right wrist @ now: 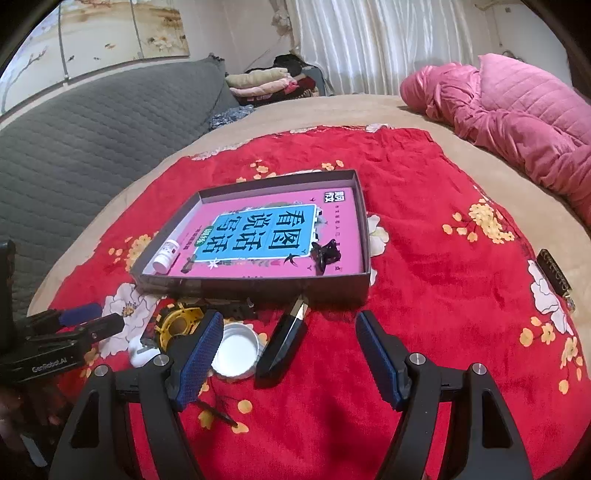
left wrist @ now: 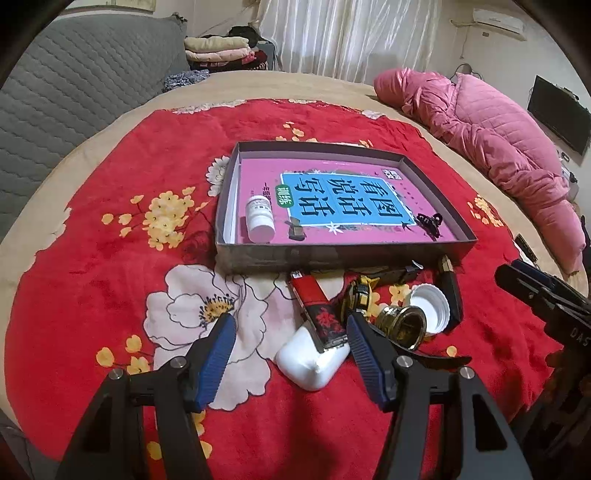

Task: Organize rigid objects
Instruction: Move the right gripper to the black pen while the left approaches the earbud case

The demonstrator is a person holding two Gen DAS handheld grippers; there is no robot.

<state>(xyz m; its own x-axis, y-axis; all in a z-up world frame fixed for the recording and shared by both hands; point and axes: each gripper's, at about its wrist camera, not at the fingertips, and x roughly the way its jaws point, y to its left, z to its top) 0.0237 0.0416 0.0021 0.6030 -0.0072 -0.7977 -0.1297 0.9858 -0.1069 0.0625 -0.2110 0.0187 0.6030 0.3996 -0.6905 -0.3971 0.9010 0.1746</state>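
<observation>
Pink quilt beside folded clothes, white curtain.

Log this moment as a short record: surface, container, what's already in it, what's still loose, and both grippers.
surface: red floral blanket on a bed
container: shallow box, pink book lining its floor
in box: white pill bottle, black hair claw, small dark item
loose, in front of box: white case, red lighter, yellow tape measure, white cap, black faceted piece
left gripper: open, empty
right gripper: open, empty
</observation>
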